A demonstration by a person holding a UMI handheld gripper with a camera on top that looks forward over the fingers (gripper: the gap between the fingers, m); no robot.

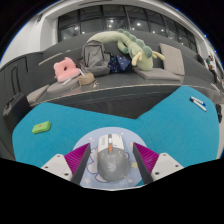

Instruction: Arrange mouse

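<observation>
Mouse [112,160] lies lengthwise between the open jaws, gaps either side; nose pointing away; on blue mat [150,130].

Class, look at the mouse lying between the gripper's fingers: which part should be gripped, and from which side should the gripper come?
Grip the mouse across its two long flanks, near mid-body, coming straight from behind along its length. It lies flat on the round pale pad with its long axis in line with the gripper, whose fingers stand open at either side, so the narrow width probably fits between them.
</observation>
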